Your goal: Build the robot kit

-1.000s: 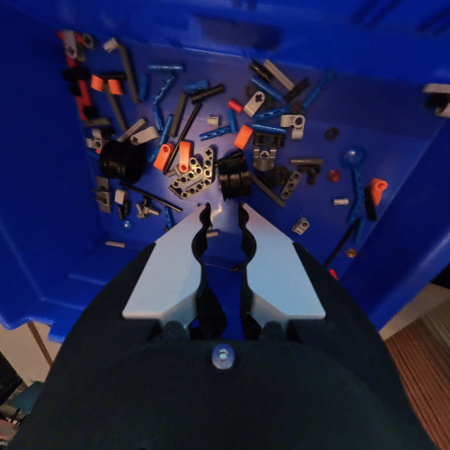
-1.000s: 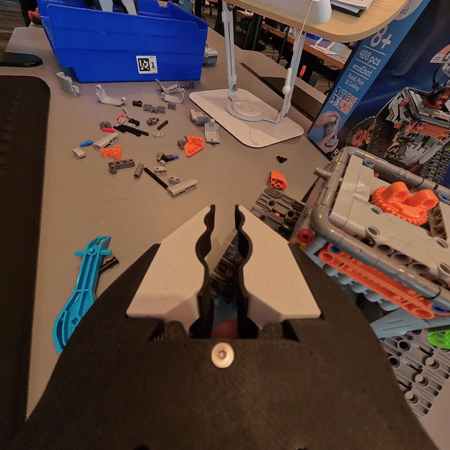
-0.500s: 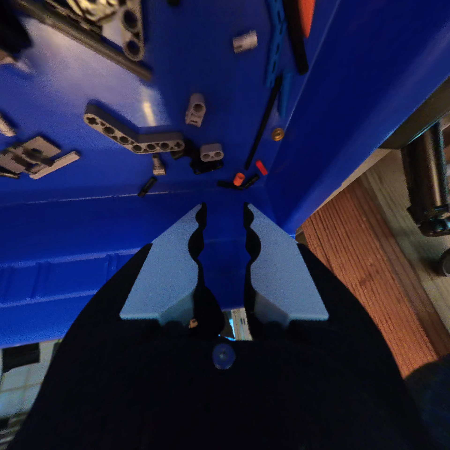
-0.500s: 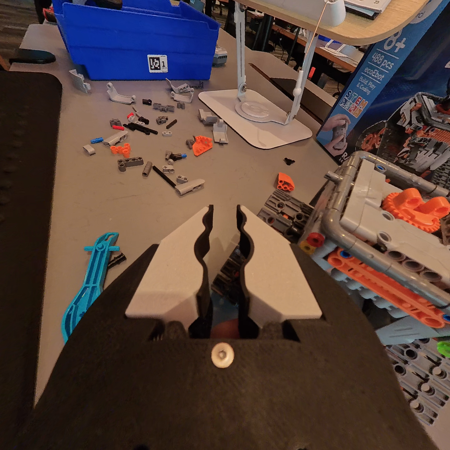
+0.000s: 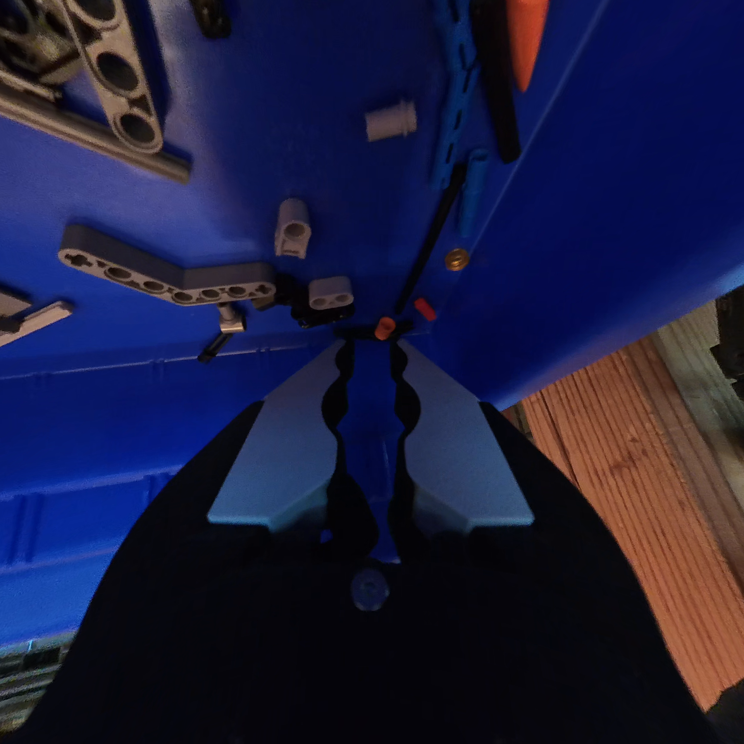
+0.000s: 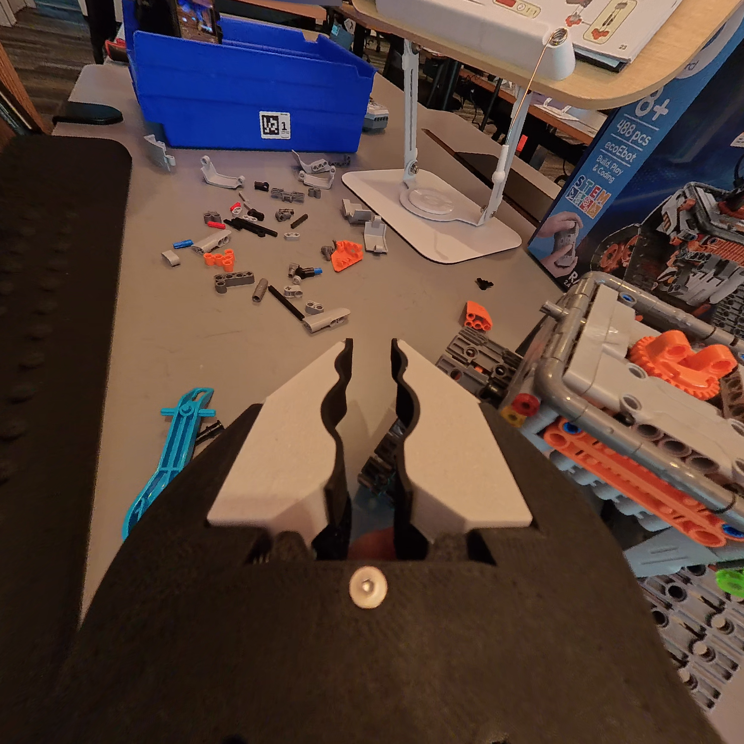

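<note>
Left tongs (image 5: 371,342) spread beside orange pin (image 5: 384,327) in blue bin (image 5: 604,201) corner; right tongs (image 6: 371,342) spread over bare table (image 6: 181,322)

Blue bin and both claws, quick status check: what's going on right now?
Left gripper open inside blue bin, tips at small orange pin by the corner. Right gripper open, empty, above grey table beside the built model. Nothing between jaws.
</note>
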The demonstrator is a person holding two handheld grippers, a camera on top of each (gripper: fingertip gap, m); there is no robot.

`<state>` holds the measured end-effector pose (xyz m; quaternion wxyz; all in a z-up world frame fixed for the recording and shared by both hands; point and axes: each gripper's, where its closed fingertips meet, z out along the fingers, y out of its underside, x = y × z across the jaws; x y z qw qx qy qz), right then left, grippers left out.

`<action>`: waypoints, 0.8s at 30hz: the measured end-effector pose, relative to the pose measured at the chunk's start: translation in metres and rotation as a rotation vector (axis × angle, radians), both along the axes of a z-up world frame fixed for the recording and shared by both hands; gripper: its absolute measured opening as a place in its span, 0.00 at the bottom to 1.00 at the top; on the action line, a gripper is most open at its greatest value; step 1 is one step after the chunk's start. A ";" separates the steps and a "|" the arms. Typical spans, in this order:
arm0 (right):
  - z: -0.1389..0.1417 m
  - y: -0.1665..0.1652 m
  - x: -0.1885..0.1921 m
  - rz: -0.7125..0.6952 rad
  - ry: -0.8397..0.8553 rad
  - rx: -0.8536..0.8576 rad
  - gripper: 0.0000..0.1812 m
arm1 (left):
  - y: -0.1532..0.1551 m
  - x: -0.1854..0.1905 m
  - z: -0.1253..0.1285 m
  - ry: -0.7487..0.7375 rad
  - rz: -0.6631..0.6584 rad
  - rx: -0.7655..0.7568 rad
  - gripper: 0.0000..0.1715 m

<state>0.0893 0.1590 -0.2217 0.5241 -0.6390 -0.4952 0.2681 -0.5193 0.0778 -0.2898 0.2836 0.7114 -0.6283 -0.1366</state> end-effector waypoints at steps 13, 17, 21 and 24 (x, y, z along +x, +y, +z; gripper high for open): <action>0.000 0.000 0.000 0.001 0.001 -0.002 0.09 | 0.024 0.034 0.011 -0.206 0.093 0.173 0.07; 0.000 0.000 0.000 0.002 -0.001 -0.002 0.09 | 0.023 0.026 0.011 -0.214 0.136 0.197 0.12; 0.000 0.000 0.000 0.001 -0.001 0.000 0.09 | 0.019 0.030 0.005 -0.243 0.121 0.213 0.13; -0.001 0.000 0.000 0.002 -0.003 -0.002 0.09 | 0.017 0.024 0.007 -0.214 0.143 0.222 0.14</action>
